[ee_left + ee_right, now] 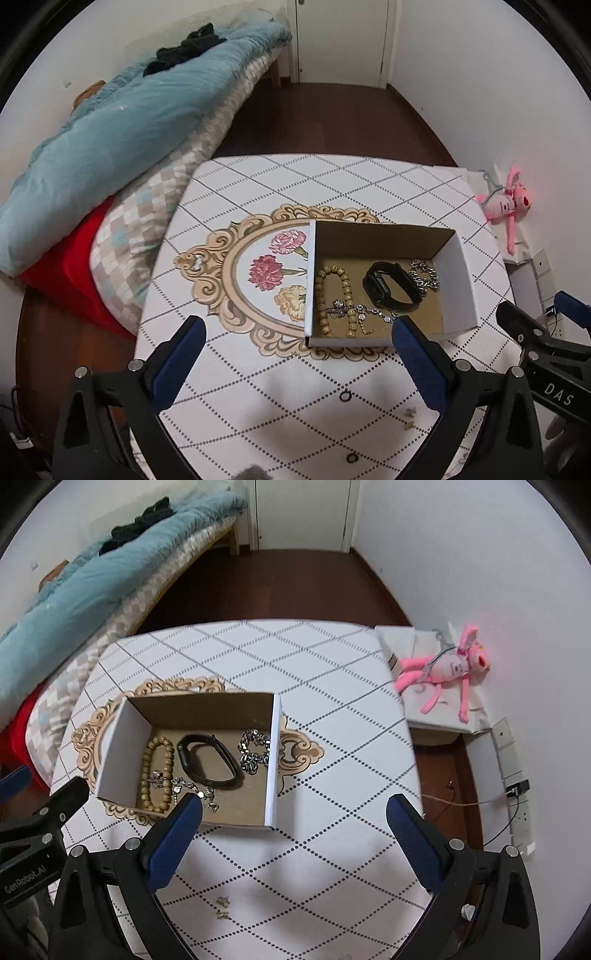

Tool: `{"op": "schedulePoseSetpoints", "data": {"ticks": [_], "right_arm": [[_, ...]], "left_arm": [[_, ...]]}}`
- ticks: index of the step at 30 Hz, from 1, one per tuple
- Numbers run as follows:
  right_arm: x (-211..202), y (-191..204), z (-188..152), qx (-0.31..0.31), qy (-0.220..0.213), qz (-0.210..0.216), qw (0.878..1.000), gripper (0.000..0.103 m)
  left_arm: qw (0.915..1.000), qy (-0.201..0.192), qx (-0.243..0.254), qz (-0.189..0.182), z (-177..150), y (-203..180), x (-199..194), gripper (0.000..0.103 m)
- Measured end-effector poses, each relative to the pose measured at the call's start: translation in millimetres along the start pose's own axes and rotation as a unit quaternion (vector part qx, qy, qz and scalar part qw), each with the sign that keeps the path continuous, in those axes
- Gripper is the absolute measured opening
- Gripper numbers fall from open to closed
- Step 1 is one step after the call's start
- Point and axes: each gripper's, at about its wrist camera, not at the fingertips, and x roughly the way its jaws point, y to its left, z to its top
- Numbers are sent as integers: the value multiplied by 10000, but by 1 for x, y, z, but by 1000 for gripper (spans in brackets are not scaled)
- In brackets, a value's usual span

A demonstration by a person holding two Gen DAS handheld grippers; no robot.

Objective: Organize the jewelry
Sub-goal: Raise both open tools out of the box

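Both tools hang over the near side of the worktop [258,398], nearer than the cardboard box. The left hand-held gripper [297,334] has its blue-padded fingers spread wide with nothing between them, and the right hand-held gripper [294,812] is just as wide and just as bare.

The cardboard box [275,760] sits open-topped on the worktop, partly covering the printed floral medallion [266,273]. Inside the box lie four pieces: a wooden bead bracelet [157,775] along its left wall, a black wristband [207,760] in the middle, a chunky silver chain [253,751] against its right wall, and a thin silver necklace [192,788] draped across the beads toward the near wall.

Outside the box, on the near stretch of worktop, a few small pieces remain – two dark rings [345,396] and a pair of tiny gold earrings [222,906], all well apart from the box.

Beyond the box to its right, off the worktop, a pink plush toy [447,672] lies on a low white surface by the wall; to the box's left is a bed [110,140] with a teal blanket
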Motion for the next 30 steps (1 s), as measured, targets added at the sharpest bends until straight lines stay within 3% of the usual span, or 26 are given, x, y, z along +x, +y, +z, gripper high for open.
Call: {"op": "schedulePoseSetpoints", "data": {"ticks": [16, 24, 30], "right_arm": [[-111, -8, -20, 221, -985, -113, 9948, 101], [-139, -11, -25, 280, -1136, -3, 9931, 101], [-123, -11, -35, 302, -820, 106, 9961, 101]], "left_arm": [[9972, -738, -1, -97, -6, 5, -99, 103], [9979, -635, -59, -126, -11, 2, -109, 103], [9993, -350, -84, -39, -25, 2, -87, 103]]}}
